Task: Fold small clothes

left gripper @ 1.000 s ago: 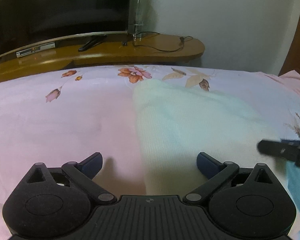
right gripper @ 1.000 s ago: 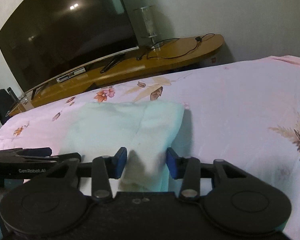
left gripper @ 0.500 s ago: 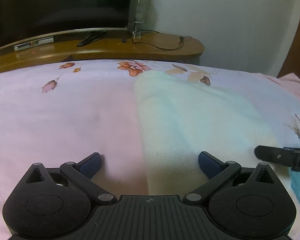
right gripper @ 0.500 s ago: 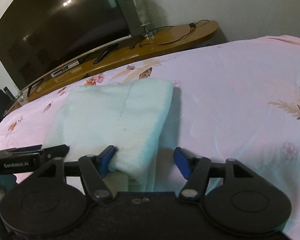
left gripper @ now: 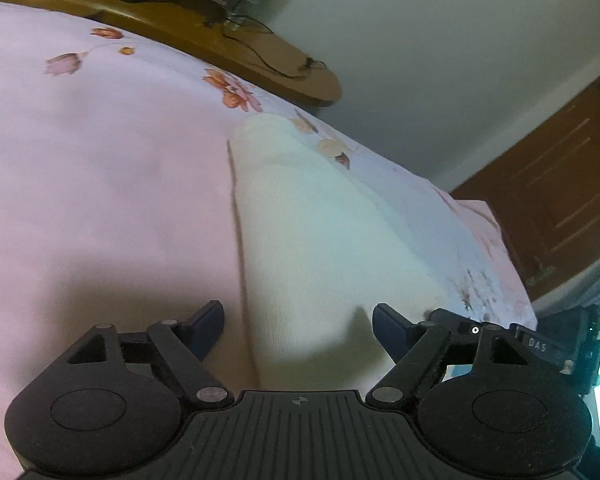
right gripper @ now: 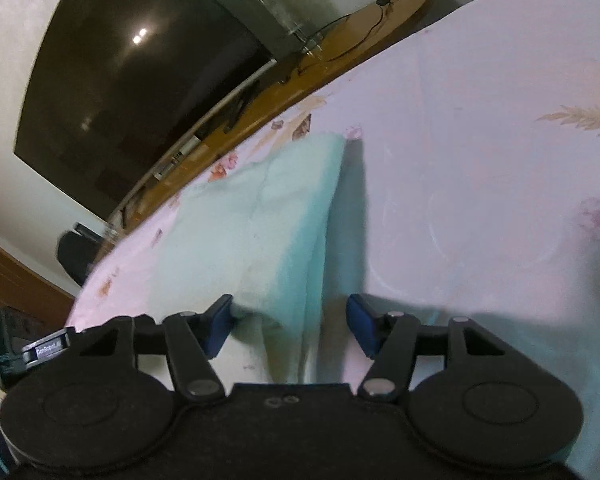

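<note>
The pale knit garment (left gripper: 320,240) lies on the pink floral bedsheet (left gripper: 100,168), running straight ahead of both claws, its long axis pointing away toward the wooden TV stand (left gripper: 260,52). It looks already folded lengthwise into a narrow strip, with doubled layers showing along its right edge; judging by that, a crosswise fold likely remains. The left claw (left gripper: 298,330) stands wide apart, straddling the near end without gripping. The right claw (right gripper: 290,326) is also spread wide, the near corner's loose folds between its pads, unpinched.
</note>
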Demonstrator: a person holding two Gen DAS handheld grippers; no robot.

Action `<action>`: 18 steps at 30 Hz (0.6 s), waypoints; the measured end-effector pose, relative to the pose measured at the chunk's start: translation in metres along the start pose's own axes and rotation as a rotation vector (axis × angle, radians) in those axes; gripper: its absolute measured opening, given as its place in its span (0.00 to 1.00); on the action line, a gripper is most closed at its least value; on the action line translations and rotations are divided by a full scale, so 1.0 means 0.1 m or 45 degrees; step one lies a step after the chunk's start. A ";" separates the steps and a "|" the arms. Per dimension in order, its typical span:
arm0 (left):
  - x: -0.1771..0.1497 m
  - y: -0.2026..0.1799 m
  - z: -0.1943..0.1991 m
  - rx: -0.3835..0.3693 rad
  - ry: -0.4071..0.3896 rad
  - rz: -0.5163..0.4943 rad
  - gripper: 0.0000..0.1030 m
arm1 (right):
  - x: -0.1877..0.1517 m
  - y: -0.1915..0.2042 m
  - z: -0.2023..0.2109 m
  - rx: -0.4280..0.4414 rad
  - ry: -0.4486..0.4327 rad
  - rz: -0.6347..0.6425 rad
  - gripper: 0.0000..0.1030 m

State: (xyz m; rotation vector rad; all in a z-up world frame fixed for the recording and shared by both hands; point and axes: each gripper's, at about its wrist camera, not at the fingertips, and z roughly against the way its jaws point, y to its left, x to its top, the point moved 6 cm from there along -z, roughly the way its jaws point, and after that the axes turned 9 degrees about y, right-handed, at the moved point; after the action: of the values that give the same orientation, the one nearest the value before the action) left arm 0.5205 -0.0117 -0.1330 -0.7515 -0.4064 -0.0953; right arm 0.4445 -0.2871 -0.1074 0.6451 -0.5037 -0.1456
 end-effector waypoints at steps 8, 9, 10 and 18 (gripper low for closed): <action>0.09 -0.31 -0.25 0.217 -0.011 -0.239 0.58 | 0.11 0.18 -0.24 0.000 0.022 0.083 0.54; 0.11 -0.34 -0.26 0.224 -0.018 -0.247 0.54 | 0.12 0.21 -0.26 -0.026 0.017 0.099 0.49; 0.12 -0.35 -0.25 0.222 -0.023 -0.243 0.47 | 0.12 0.24 -0.27 -0.054 0.013 0.118 0.46; 0.10 -0.47 0.26 0.228 -0.116 -0.316 0.29 | 0.08 0.69 -0.11 -0.109 -0.037 0.271 0.30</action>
State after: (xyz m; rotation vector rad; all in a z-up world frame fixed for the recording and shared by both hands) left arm 0.5101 -0.0279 -0.0818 -0.5276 -0.5862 -0.2551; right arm 0.4550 -0.2287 -0.0706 0.5025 -0.5880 0.0242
